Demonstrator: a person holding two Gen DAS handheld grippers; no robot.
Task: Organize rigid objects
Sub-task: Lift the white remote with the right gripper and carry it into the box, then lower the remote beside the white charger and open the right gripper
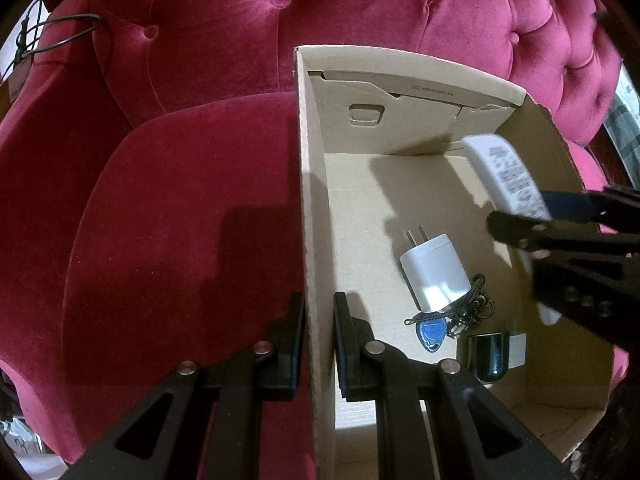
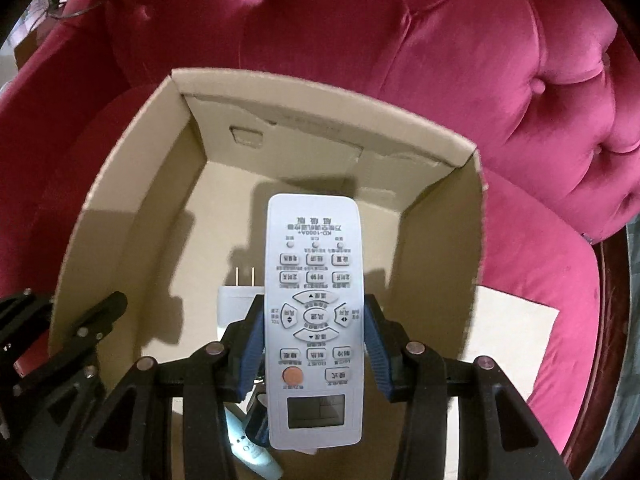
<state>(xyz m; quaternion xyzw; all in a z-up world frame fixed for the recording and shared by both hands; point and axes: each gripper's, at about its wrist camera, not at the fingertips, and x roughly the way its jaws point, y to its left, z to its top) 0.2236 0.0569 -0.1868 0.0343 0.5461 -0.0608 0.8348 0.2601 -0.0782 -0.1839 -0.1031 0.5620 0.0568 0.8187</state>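
An open cardboard box [image 1: 316, 208] [image 2: 440, 240] sits on a red velvet armchair. My left gripper [image 1: 320, 320] is shut on the box's left wall, one finger inside and one outside. My right gripper [image 2: 314, 332] is shut on a white remote control [image 2: 314, 300] and holds it over the inside of the box; the remote also shows in the left wrist view [image 1: 508, 176]. On the box floor lie a white charger plug [image 1: 434, 272] [image 2: 236, 304], a blue key fob with a key ring [image 1: 432, 332] and a dark shiny cylinder [image 1: 490, 356].
The armchair's seat cushion [image 1: 180, 220] lies left of the box and its tufted back [image 2: 480, 60] rises behind. A white sheet [image 2: 516, 328] lies under the box at the right. A pale blue object [image 2: 252, 448] shows below the remote.
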